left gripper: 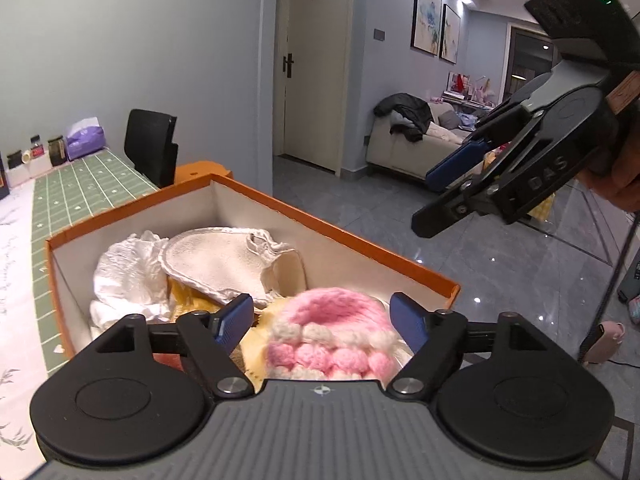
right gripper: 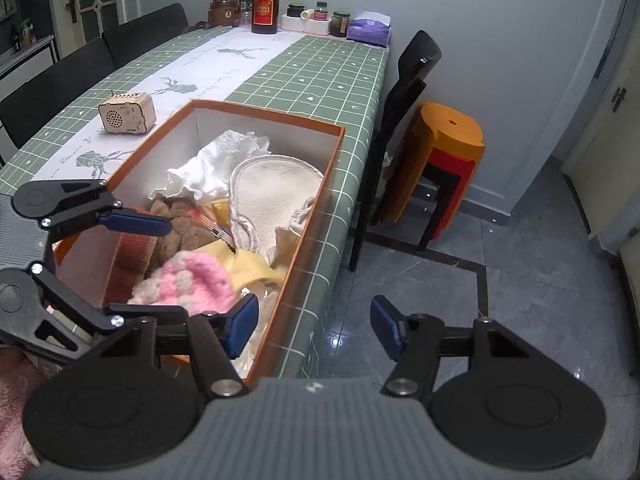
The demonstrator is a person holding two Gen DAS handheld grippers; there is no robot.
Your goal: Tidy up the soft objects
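Note:
An orange box (left gripper: pixel 280 204) (right gripper: pixel 276 118) with white inner walls sits at the table's edge and holds soft things. A pink-and-white knitted hat (left gripper: pixel 332 332) (right gripper: pixel 192 280) lies at its near end on a yellow cloth (right gripper: pixel 256 268). A white bib (left gripper: pixel 224 260) (right gripper: pixel 276 192), a crumpled white cloth (left gripper: pixel 124 272) (right gripper: pixel 216 164) and a brown plush (right gripper: pixel 184 228) lie further in. My left gripper (left gripper: pixel 322 322) (right gripper: pixel 132 264) is open, its fingers apart on either side of the hat. My right gripper (right gripper: pixel 314 326) (left gripper: pixel 424 196) is open and empty, beside the box over the floor.
The table has a green checked cloth (right gripper: pixel 320 76). A small wooden speaker (right gripper: pixel 126 114) stands left of the box. Bottles, jars and a tissue pack (right gripper: pixel 368 28) line the far end. A black chair (right gripper: pixel 404 120) and stacked orange stools (right gripper: pixel 444 160) stand right of the table.

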